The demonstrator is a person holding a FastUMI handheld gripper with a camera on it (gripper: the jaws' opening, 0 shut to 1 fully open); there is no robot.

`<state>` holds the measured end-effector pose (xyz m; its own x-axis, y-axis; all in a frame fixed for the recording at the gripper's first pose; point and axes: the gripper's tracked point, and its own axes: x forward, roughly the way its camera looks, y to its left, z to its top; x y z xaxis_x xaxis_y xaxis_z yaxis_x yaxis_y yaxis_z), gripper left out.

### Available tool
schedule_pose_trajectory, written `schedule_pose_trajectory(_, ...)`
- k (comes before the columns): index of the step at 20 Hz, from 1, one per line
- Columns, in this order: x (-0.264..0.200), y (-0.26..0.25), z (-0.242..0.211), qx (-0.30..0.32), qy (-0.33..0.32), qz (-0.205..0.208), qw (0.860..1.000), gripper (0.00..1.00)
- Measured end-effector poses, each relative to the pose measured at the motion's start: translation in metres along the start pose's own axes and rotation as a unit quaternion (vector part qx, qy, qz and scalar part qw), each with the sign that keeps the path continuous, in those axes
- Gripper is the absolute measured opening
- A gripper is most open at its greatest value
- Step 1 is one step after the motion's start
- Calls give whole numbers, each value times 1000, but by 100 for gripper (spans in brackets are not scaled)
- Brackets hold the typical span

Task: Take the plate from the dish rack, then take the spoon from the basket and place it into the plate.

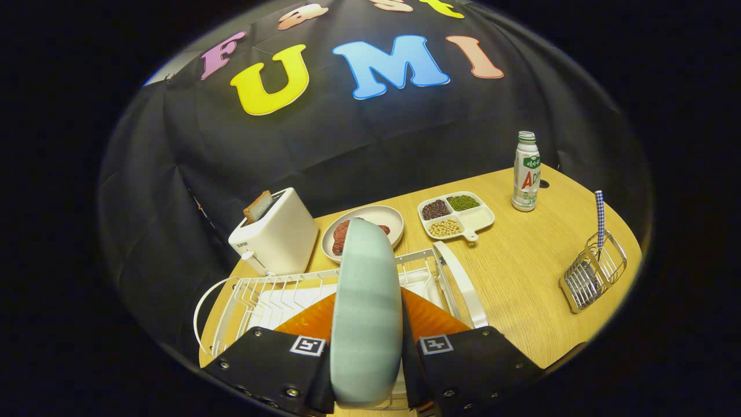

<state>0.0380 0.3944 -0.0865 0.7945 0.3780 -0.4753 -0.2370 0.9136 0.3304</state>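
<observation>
A pale blue-green plate [366, 307] stands on edge between my two fingers, and my gripper [367, 347] is shut on it. The plate is held above the white wire dish rack [263, 298], which lies just ahead of the fingers. Far off to the right, near the table's edge, a small metal wire basket [593, 271] holds the spoon [600, 217], whose blue-and-white checked handle sticks straight up.
A white toaster [275, 234] with a slice of bread stands beyond the rack. Behind the held plate sits a round plate with meat [382, 220]. A divided dish of beans [457, 215] and a drink bottle [526, 171] stand farther back on the wooden table [521, 272].
</observation>
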Motion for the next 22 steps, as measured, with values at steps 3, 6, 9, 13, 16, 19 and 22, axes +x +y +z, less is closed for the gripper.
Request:
schedule_pose_trajectory(3,-3,-10,0,-4,10,-44,999,37)
schedule_pose_trajectory(6,-3,-13,-1,-31,14,-88,996,33)
schedule_pose_trajectory(9,-7,-8,6,-51,12,-114,992,31)
schedule_pose_trajectory(13,-18,0,27,-112,-8,-161,981,31)
schedule_pose_trajectory(16,-34,4,44,-151,-27,-189,970,31)
schedule_pose_trajectory(19,-57,4,55,-164,-43,-199,965,31)
schedule_pose_trajectory(22,-83,-3,57,-158,-54,-209,964,31)
